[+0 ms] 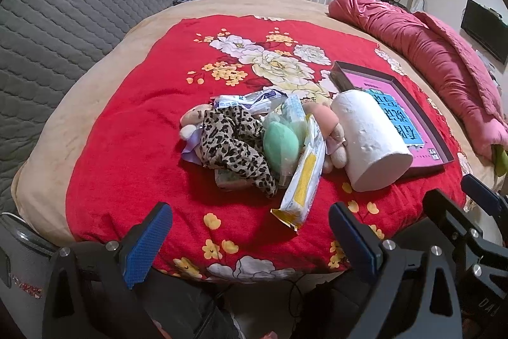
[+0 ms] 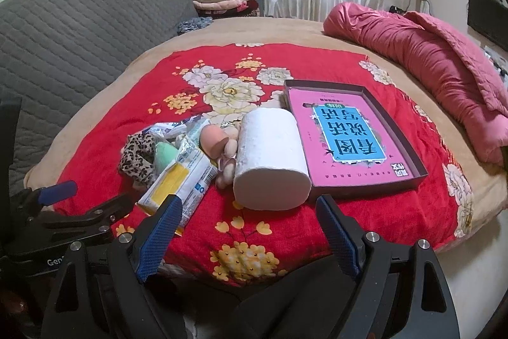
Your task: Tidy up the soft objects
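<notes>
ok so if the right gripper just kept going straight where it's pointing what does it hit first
Most likely the white paper roll: it lies on its side dead ahead between the open right gripper fingers, near end facing them. Depth is hard to judge in this fisheye view.

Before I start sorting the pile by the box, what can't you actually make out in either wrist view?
- Green pack: left view, mostly under the leopard-print cloth; hidden in the right view.
- Small plush toy: left view, body covered by that cloth.
- Pink doll: right view, lower part behind the paper roll.
- Box: its near corner, behind the roll.
- Wrapper print: too small to read.
</notes>
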A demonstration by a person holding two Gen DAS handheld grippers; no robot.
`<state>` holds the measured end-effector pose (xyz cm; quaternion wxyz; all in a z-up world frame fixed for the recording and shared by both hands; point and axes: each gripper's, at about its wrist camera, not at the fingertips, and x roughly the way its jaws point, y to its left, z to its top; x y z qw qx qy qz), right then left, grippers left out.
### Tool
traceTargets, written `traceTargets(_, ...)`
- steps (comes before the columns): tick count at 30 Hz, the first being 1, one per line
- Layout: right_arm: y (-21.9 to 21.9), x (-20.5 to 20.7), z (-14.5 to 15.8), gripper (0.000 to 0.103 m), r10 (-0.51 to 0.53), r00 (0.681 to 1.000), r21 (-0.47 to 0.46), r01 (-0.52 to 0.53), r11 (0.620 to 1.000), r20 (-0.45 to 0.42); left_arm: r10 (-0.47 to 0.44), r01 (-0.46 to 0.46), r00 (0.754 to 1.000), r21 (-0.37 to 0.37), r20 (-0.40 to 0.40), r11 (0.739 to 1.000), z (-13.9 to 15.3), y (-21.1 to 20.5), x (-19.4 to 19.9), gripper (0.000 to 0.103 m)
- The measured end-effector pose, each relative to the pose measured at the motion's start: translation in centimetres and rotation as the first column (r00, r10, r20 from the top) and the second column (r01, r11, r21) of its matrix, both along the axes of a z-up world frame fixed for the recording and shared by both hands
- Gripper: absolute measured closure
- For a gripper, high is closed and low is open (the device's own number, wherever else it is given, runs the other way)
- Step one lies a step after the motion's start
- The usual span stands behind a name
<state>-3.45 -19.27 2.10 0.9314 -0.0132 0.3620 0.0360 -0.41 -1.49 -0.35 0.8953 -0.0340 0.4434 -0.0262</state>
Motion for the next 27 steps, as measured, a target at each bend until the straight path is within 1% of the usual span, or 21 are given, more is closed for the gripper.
traceTargets(27,0.15,0.01,0.02,0.016,0.009,1.0,0.001,-0.009,1.0,-0.001,-0.001,0.001,1.0,0.0,-0.001,1.0,0.05,-0.22,-0.02,0.004)
